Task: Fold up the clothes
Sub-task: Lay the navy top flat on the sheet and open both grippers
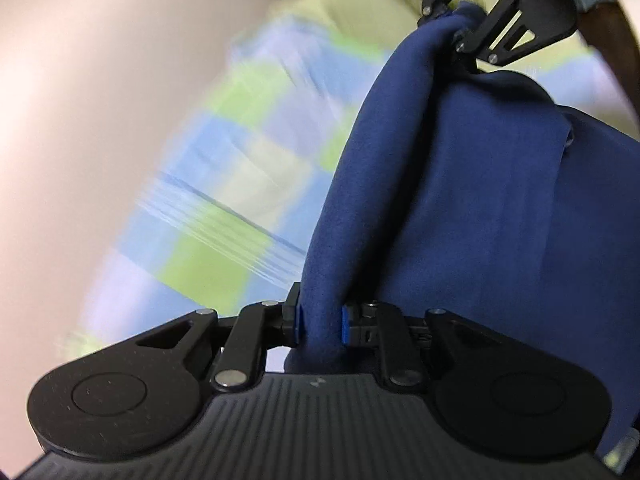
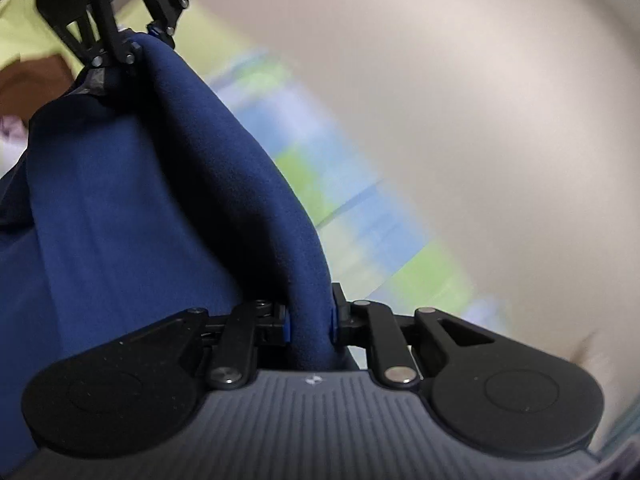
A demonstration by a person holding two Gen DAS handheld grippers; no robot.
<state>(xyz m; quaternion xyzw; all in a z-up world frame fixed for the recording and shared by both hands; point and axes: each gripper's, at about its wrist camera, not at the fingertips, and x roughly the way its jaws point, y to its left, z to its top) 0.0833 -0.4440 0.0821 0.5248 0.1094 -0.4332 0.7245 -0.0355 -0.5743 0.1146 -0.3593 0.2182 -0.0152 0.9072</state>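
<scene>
Two hand-held grippers in play, both clamped on the same dark blue soft-knit garment [image 1: 460, 200].

Surroundings: a checked cloth in pale blue, lime green and lilac squares [image 1: 224, 184] lies behind and under the garment, heavily motion-blurred in both views. Can't tell what kind of surface it covers. A plain beige wall or panel [image 2: 480, 100] fills the rest of the background. A strip of plain lime-yellow fabric [image 1: 344, 4] sits at the far end of the checked cloth. A brown patch [image 2: 36, 76] shows in the right wrist view's upper left corner, too blurred to identify.

Obstructions: the garment itself blocks most of each view, so whatever sits beyond it is hidden.

Left hand-held gripper [image 1: 320, 326]: blue pads pinch a bunched roll of the garment's edge, jaws narrow, fabric filling the gap. From there the cloth rises in a thick fold toward the right hand-held gripper [image 1: 456, 26], seen top right in the left wrist view, which bites another bunch of the same edge.

Right wrist view is the mirror: right hand-held gripper closed on a rolled fold between its pads, the edge running up to the left hand-held gripper at top left.

Garment hangs between the two, lifted, with the body draping below.
</scene>
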